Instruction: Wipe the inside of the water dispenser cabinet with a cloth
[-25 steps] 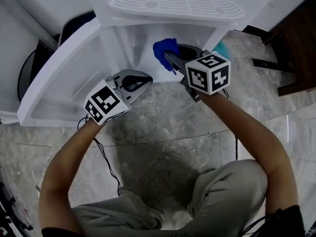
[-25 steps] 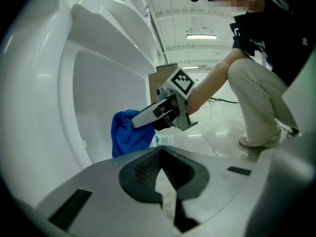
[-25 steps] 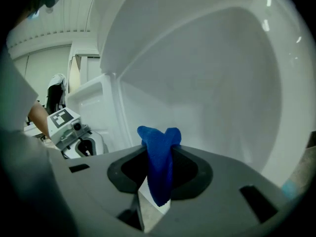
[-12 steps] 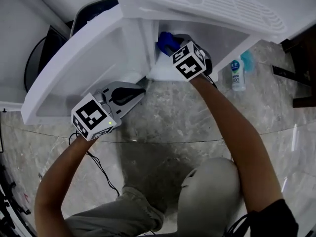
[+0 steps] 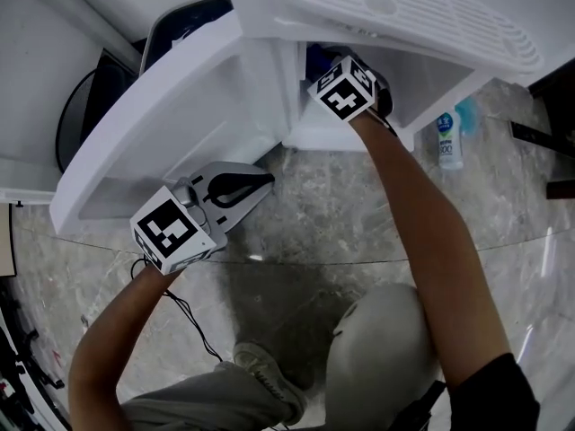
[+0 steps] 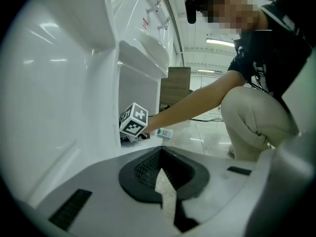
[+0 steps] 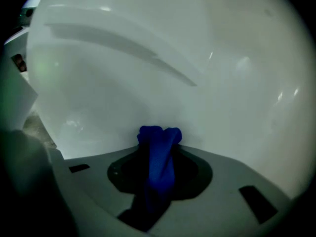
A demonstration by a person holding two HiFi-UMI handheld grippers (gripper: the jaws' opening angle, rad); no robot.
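The white water dispenser's lower cabinet [image 5: 422,83] stands open, its door [image 5: 162,115] swung out to the left. My right gripper [image 7: 159,141] reaches into the cabinet and is shut on a bunched blue cloth [image 7: 159,159], close to the white inner wall [image 7: 197,53]. In the head view only its marker cube [image 5: 343,88] and a bit of the cloth [image 5: 315,59] show under the drip tray. My left gripper [image 5: 262,180] is shut and empty, low beside the door's inner face [image 6: 54,93], outside the cabinet.
A small bottle with a blue label [image 5: 446,139] stands on the marble floor [image 5: 323,214] to the cabinet's right. The slotted drip tray [image 5: 413,16] overhangs the opening. A black cable [image 5: 193,317] trails on the floor by the person's knees.
The right gripper has rolled and pushed down and deeper into the cabinet with the cloth. The left gripper has drawn back from the cabinet's foot, along the door.
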